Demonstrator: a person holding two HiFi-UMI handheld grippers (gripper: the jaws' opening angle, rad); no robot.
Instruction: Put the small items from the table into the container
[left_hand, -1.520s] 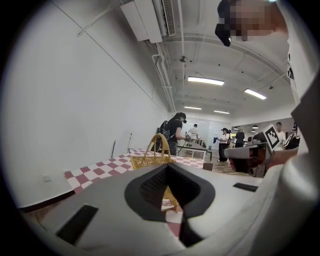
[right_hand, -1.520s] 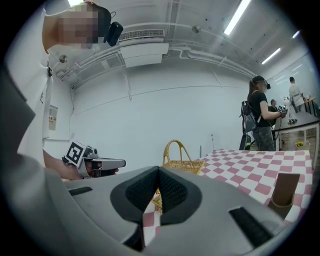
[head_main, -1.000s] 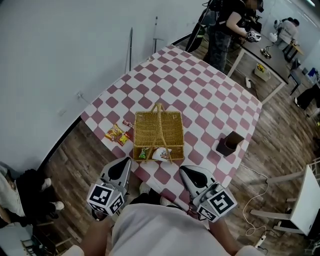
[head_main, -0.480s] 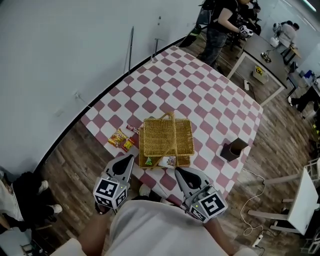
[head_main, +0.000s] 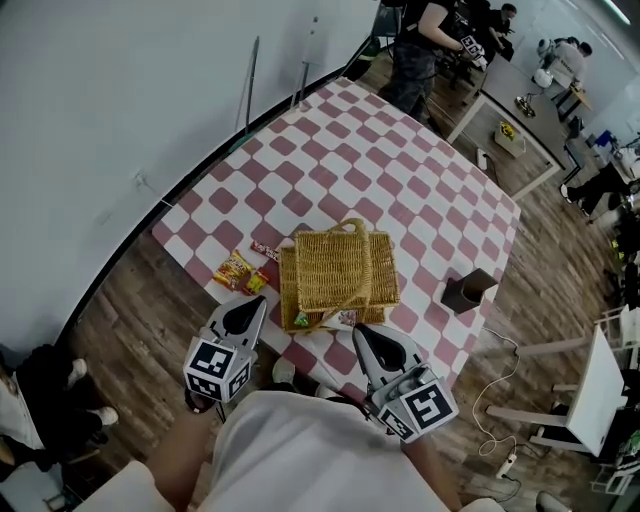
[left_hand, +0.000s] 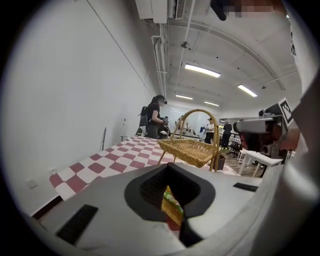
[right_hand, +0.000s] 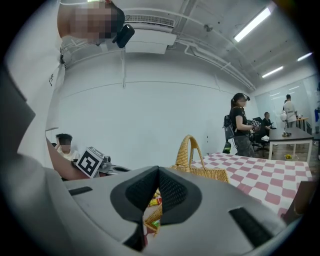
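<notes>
Two yellow-and-orange snack packets (head_main: 238, 272) lie flat on the worktop (head_main: 400, 170), just beside the wicker basket (head_main: 340, 270) at its 9 o'clock. A small red packet (head_main: 264, 251) lies near them, at the basket's 10 o'clock. Inside the basket, against its 6 o'clock wall, sit a green item (head_main: 300, 320) and a white item (head_main: 345, 318); their print is not legible.

The basket stands upright with its handle raised, near the worktop's near edge. A red-and-white checked cloth covers the worktop. A brown holder (head_main: 468, 290) stands well apart, at the basket's 3 o'clock.

The left claw (head_main: 250, 310) hovers at the basket's 7 o'clock, jaws together, nothing between them. The right claw (head_main: 365, 338) hovers at 5 o'clock, jaws likewise together and empty.

A person (head_main: 420, 50) stands beyond the worktop's far end, at 1 o'clock.
</notes>
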